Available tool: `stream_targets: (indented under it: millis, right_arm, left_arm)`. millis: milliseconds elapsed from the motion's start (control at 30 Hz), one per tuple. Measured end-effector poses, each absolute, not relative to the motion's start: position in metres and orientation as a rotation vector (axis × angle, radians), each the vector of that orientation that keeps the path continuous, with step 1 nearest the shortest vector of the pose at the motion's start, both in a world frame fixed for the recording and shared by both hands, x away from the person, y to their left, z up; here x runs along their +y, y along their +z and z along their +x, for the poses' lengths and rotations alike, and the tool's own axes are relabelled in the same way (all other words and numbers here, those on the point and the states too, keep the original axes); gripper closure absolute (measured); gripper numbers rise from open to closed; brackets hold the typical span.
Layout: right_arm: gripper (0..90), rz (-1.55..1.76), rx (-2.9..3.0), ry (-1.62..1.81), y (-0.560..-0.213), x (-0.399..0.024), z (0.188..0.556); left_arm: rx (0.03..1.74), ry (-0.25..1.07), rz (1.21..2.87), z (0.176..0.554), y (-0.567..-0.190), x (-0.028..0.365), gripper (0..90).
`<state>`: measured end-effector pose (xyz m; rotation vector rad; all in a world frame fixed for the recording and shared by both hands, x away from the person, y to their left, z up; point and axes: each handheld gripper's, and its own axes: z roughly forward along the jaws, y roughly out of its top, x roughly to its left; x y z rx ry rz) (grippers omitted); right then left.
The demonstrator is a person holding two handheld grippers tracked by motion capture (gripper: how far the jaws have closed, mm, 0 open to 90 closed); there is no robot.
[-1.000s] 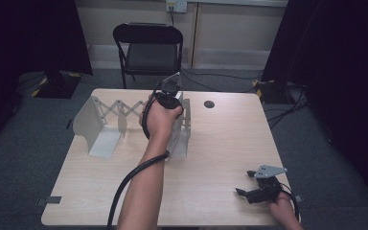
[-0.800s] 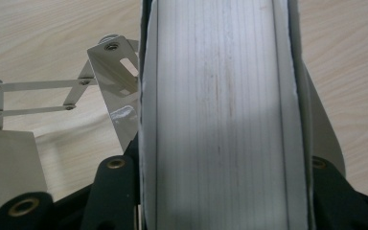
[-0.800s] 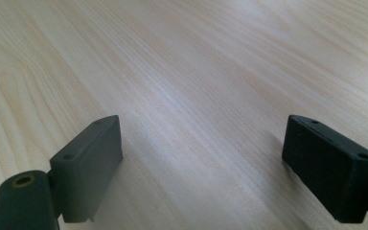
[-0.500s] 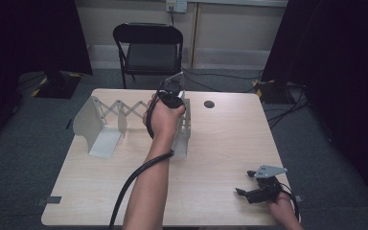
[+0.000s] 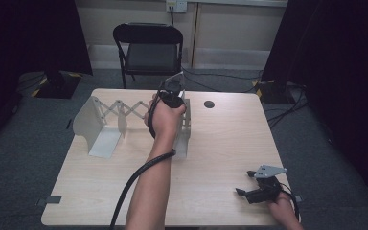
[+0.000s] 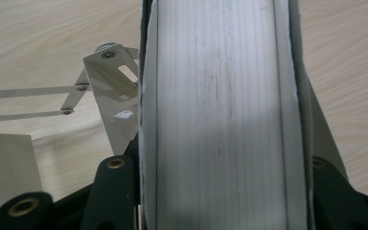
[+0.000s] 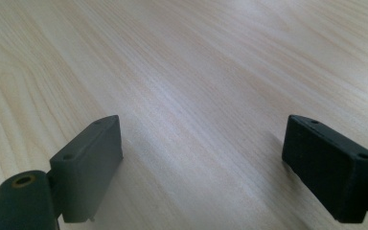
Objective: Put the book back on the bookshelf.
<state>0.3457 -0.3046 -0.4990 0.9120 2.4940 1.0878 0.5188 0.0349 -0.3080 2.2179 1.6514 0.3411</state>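
The left hand-held gripper (image 5: 176, 99) sits just above the middle of the high view, its jaws clamped on the top edge of the right end plate (image 5: 183, 129) of a white expanding rack. In the left gripper view that plate (image 6: 220, 110) runs straight up the middle of the frame, a pale ribbed surface pressed between the two black jaws, so the grip looks firm and square.

From there the rack's scissor lattice (image 5: 127, 109) stretches toward the left of the high view to the left end plate (image 5: 90, 125), which stands on the worktop (image 5: 220, 158) with its foot flat. In the left gripper view the lattice (image 6: 33, 98) appears at the left edge, its metal arms partly unfolded.

The right hand-held gripper (image 5: 261, 190) rests at the lower right of the high view, well apart from the rack; its jaws stand wide with nothing between them, and the right gripper view looks past them onto bare wood (image 7: 196, 62). A black chair (image 5: 148, 48) stands behind the worktop at the top of the frame, and a small dark disc (image 5: 209, 104) lies near the far edge.

My reading is that the rack's width is being set, one end held while the other stands free. The next move would call for a steady, level pull or push along the lattice's line. Since nothing pins the far plate, it may slide along, so the idle gripper might be needed to brace it.
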Motion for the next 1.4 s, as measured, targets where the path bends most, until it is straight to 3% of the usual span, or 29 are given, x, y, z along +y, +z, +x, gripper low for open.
stream_targets:
  millis: [833, 1400]
  right_arm:
    - [13.2, 0.911, 2.494, 1.088, -0.499, -0.305, 0.346]
    - [13.2, 0.911, 2.494, 1.088, -0.499, -0.305, 0.346]
  left_arm:
    - [1.688, 0.345, 2.18, 0.519, -0.315, 0.028, 53.0]
    - [1.581, 0.426, 2.165, 0.507, -0.306, 0.032, 48.4]
